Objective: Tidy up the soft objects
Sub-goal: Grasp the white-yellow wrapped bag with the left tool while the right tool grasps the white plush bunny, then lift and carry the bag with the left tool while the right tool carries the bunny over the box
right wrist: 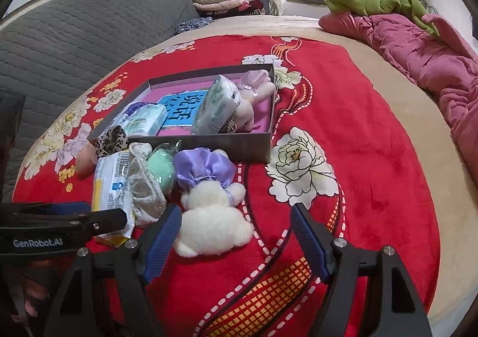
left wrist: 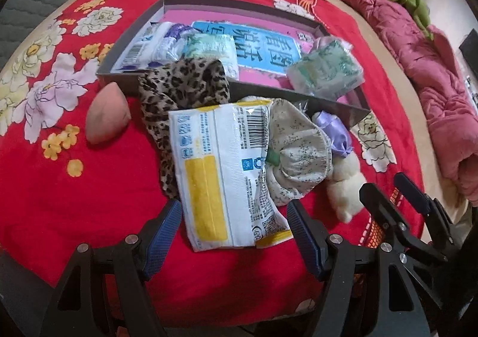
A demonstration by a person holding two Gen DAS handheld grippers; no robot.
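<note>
A: So, where does the left tool (left wrist: 234,219) stand?

B: Wide apart, one finger on each side of the near end of the tissue pack (left wrist: 222,169), holding nothing. The pack lies flat on the bed (left wrist: 89,202), its far end propped on the leopard cloth (left wrist: 179,88) and the floral cloth (left wrist: 298,154).

A: And the right tool (right wrist: 236,225)?

B: Also wide, empty, hovering just short of the white bunny (right wrist: 213,220), the one in the purple dress, which lies in front of the box (right wrist: 209,144).

A: The box already has things in it?

B: Yes: tissue packs, a pink bunny (right wrist: 251,100), a blue booklet. Outside remain the pack, the two cloths, a green sponge (right wrist: 161,169), a pink sponge (left wrist: 107,112) off to the left, and the white bunny.

A: How would you take the pack well?

B: I judge it best to push the fingers further along its sides before closing, so they bite the bulk and not only the crinkly end flap. Close gently; it should squash. Lift straight up first, since the cloths touch it and may drag along.

A: Where to set it?

B: The middle of the box looks freest. Keep it clear of the near wall on the way in.
</note>
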